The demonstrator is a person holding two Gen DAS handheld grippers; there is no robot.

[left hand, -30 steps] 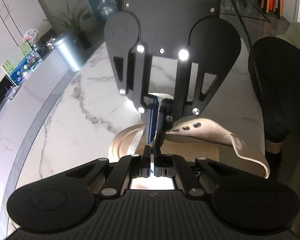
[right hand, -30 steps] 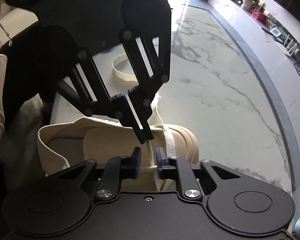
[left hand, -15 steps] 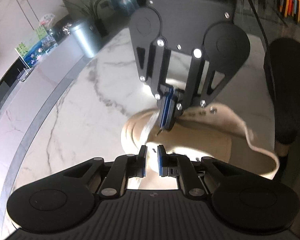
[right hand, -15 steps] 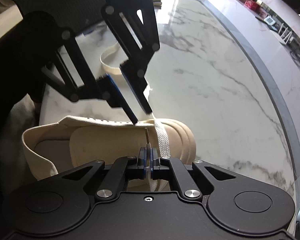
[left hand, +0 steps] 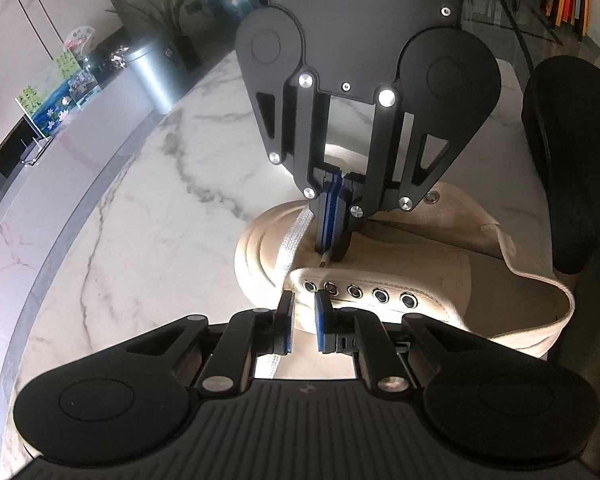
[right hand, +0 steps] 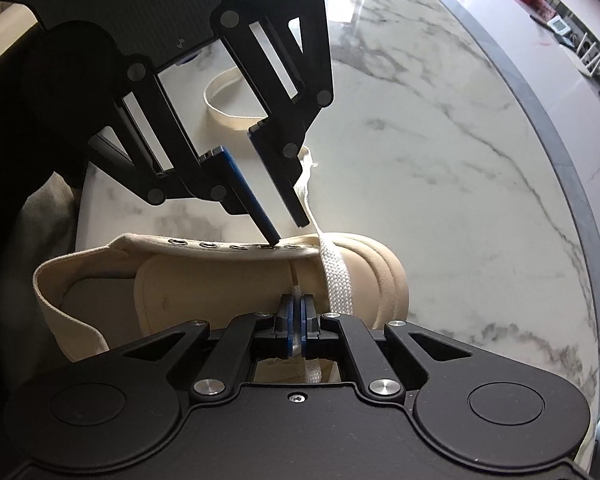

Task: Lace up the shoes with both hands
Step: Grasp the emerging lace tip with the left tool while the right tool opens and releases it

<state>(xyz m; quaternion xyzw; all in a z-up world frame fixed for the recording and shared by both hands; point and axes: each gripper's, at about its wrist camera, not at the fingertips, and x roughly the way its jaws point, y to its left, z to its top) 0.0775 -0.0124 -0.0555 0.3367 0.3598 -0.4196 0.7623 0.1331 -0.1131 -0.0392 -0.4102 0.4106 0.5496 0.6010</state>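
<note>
- Shoe (left hand: pixel 400 264): cream canvas, lying on the white marble table (left hand: pixel 148 216) with its toe toward the table's middle; all other places below are given from it.
- Eyelet row (left hand: pixel 356 291): five metal eyelets along the shoe's near flap, seemingly all still unthreaded.
- Right gripper (right hand: pixel 297 320): fingers together, clamped on the thin tip of the lace (right hand: pixel 338 280) just above the shoe's tongue; the tip projects beyond the pads toward the eyelet flap.
- Left gripper (left hand: pixel 302 322): fingers slightly apart after having just been opening, standing over the toe-end eyelets; the flat lace runs beside one pad and no pinch on it shows.
- Step in hand, as judged: feeding the tip into an eyelet near the toe.
- Technique: keep the grip close to the tip so that it stays stiff; align it with the hole before pushing; let the left gripper steady the flap, then take the emerging tip.
- Risk: the soft flap may fold away under pressure.
</note>
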